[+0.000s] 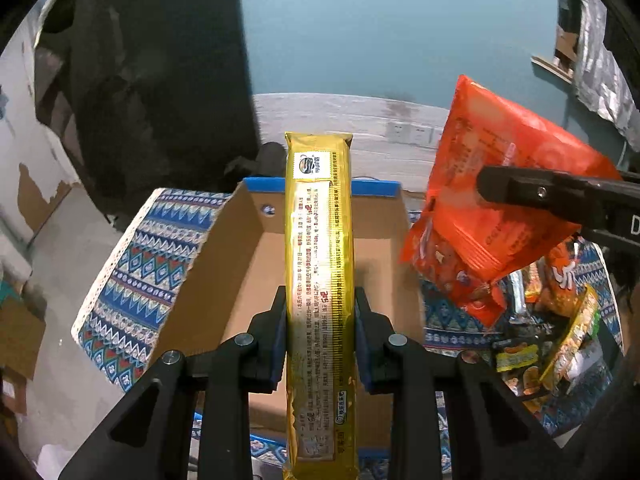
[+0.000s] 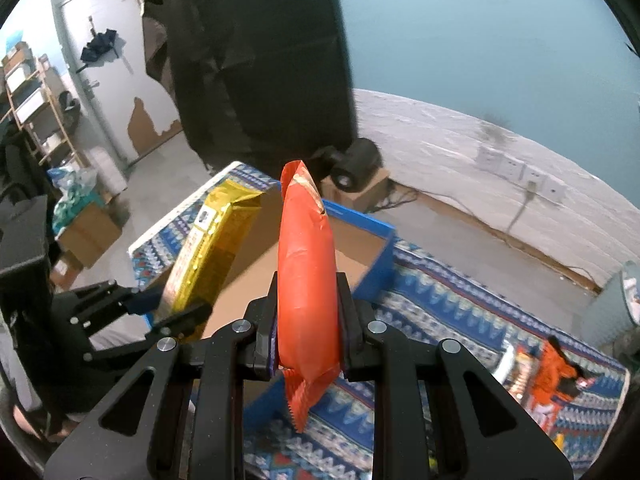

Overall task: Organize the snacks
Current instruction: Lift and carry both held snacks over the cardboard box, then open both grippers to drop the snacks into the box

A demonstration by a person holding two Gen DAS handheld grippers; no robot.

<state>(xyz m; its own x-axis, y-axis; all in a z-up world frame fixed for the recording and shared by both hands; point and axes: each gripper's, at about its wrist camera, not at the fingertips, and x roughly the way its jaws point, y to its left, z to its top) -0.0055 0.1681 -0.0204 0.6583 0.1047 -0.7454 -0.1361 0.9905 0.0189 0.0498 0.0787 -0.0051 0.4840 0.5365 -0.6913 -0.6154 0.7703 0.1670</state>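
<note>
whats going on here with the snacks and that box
A person is sorting snacks with two handheld grippers. The left gripper is shut on a gold packet, the right gripper on an orange bag, both above an open cardboard box. More snacks lie on the patterned cloth.

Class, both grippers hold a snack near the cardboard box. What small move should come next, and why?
Probably lower the left gripper into the open cardboard box: it is shut on the gold packet, which hangs directly over the box's bare floor, while the right gripper holds the orange packet alongside.
</note>
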